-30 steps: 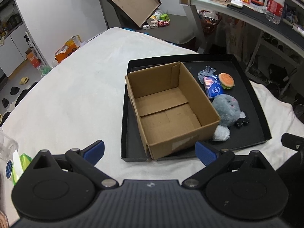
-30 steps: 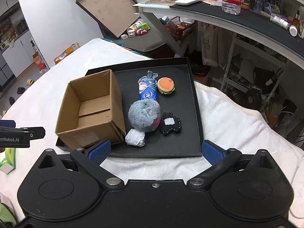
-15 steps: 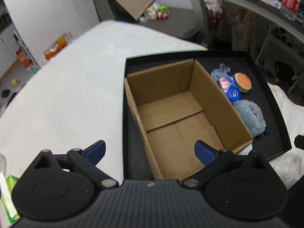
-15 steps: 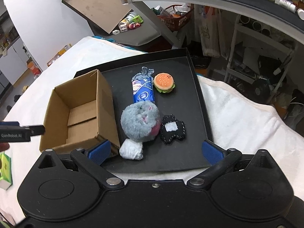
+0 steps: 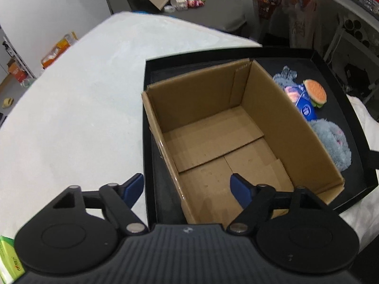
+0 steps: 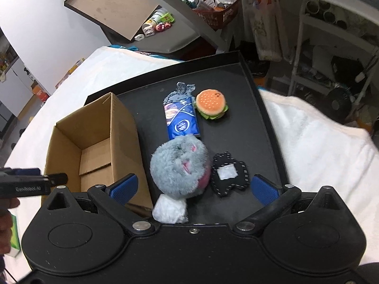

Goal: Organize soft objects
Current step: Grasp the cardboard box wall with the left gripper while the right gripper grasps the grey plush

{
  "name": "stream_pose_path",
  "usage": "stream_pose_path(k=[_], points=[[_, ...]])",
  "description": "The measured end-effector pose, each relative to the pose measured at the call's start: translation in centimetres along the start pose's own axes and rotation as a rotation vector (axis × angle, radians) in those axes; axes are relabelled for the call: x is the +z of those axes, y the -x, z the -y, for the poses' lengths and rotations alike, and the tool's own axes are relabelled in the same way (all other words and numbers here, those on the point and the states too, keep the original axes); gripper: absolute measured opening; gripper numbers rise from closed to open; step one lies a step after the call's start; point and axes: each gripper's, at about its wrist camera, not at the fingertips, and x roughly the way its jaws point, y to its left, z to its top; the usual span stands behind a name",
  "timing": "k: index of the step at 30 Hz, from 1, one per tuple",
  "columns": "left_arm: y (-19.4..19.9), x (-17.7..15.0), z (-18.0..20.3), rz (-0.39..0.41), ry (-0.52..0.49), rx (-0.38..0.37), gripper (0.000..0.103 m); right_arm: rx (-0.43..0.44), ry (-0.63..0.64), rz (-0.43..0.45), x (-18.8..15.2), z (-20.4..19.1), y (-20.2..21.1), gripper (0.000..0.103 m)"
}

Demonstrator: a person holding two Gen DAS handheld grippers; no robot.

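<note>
An empty cardboard box [image 5: 227, 142] stands on the left of a black tray [image 5: 151, 75]. Right of it lie a grey fluffy plush [image 6: 181, 165], a blue tissue pack [image 6: 181, 123], a burger plush [image 6: 212, 104], a black patch with a white square [image 6: 228, 172], a small grey knit piece [image 6: 184, 87] and a white wad [image 6: 169, 210]. My left gripper [image 5: 187, 187] is open, empty, straddling the box's near left wall. My right gripper [image 6: 193, 187] is open and empty, just above the grey plush and the black patch.
The tray lies on a white towel-covered table [image 5: 71, 108]. A green box [image 5: 9, 260] sits at the table's near left. A desk with shelves [image 6: 331, 35] and a red basket [image 6: 218, 11] stand beyond the table. The left gripper's body [image 6: 30, 182] shows at left in the right wrist view.
Both grippers have moved forward and down toward the tray. The left now reaches the box's near wall; the right now hangs over the grey plush. The objects have not moved.
</note>
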Motion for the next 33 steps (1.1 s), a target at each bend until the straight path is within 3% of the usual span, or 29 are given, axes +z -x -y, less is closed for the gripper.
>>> stream_pose_path(k=[3,11,16,21,23,25,27,33], points=[[-0.9,-0.1,-0.6,-0.036,0.017,-0.019,0.056,0.019,-0.023,-0.027,0.2,0.1,-1.3,0.103],[-1.3,-0.1,-1.2,-0.06,0.067,-0.049,0.039,0.023,-0.031,-0.062,0.9,-0.2,-3.5,0.102],[-1.7,-0.3,-1.0,-0.069,0.075,-0.038,0.022,0.021,-0.025,-0.085,1.3,-0.7,-4.8,0.102],[-1.8,-0.2,-1.4,-0.083,0.092,-0.037,0.019,0.012,-0.006,-0.119,1.3,-1.3,-6.2,0.102],[-1.8,-0.2,-1.7,-0.093,0.104,-0.048,0.019,0.017,0.005,-0.133,1.2,-1.5,-6.6,0.098],[-1.7,-0.3,-1.8,-0.105,0.114,-0.056,0.019,0.029,0.007,-0.156,1.3,-1.5,-7.2,0.075],[-1.5,-0.3,-2.0,-0.107,0.137,-0.065,0.019,0.029,0.003,-0.174,1.5,-1.5,-7.4,0.065],[-1.1,-0.3,-1.6,-0.127,0.151,-0.057,0.019,0.062,-0.002,-0.165,2.5,-1.9,-5.6,0.059]])
